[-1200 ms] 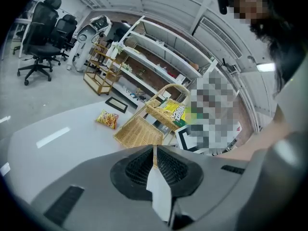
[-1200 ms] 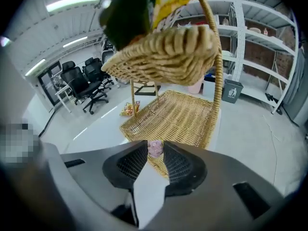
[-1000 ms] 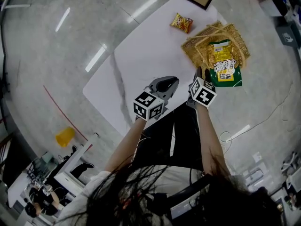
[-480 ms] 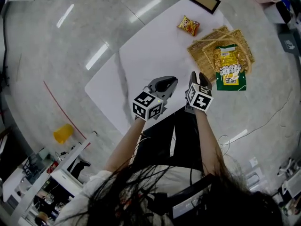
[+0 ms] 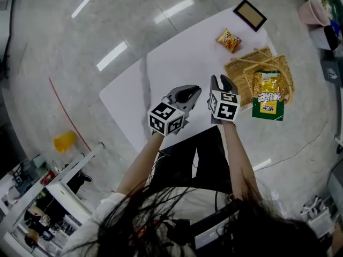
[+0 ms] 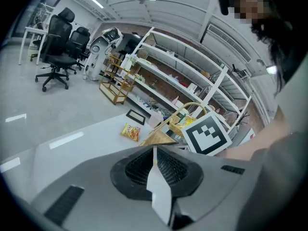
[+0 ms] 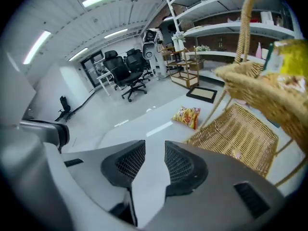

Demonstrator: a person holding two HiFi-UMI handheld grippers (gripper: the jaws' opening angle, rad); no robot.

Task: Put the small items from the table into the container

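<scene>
Now both our grippers hover empty over the near edge of the white table [image 5: 161,74].
Our left gripper [image 5: 193,91] has its jaws pressed together with nothing caught between them. Our right gripper [image 5: 221,81], just beside it, holds its jaws apart, and only bare tabletop shows in the gap. To our right the wicker basket [image 5: 236,71] sits on the table. A green and yellow snack packet [image 5: 268,92] lies in it, the packet's near end sticking out past the rim. A small orange snack packet [image 5: 229,40] lies loose on the table beyond the basket, between it and a dark framed plaque [image 5: 250,15] at the far corner, well apart from both grippers.
</scene>
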